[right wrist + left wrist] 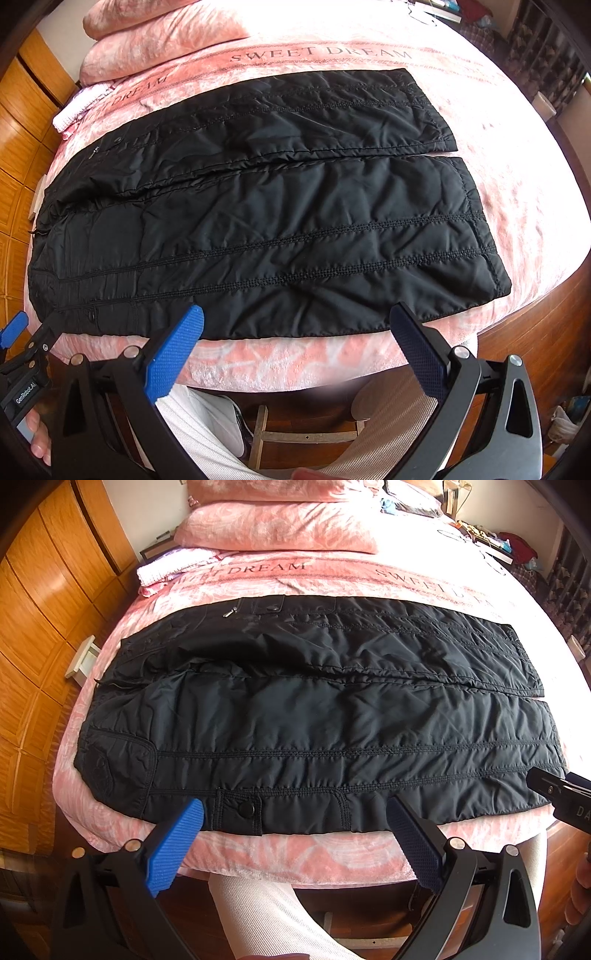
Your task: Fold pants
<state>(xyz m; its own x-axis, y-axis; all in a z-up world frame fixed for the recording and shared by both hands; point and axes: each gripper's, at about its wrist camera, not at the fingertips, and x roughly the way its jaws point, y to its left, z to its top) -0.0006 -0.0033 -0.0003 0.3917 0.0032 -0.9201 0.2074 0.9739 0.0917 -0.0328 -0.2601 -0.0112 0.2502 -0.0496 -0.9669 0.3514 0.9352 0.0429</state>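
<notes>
Black quilted pants (pixel 314 716) lie spread flat across the pink "SWEET DREAM" bedspread (pixel 258 853), waist end toward the left, cuffs toward the right. The 2 legs run side by side with a narrow gap between them at the cuff end. No fold is visible yet, so the task looks to be at its start: nothing done, all folds left.

Left gripper (pixel 295 814) hovers at the near edge of the pants by the snap-button tab (pixel 238 810), jaws wide apart, holding nothing. Right gripper (pixel 297 319) sits at the near edge closer to the cuffs (pixel 476 221), jaws also wide apart, empty. Fingertips overlap the fabric edge in both views; cannot tell if they touch it.

Likely first step: grab the near leg's edge with both grippers and lay it over the far leg, then fold lengthwise. Fabric looks puffy and slick, so it may spring back or slide.

Pink pillows (pixel 277 528) are stacked at the far side, well apart from the pants. Wooden wardrobe (pixel 40 602) stands left of the bed.
</notes>
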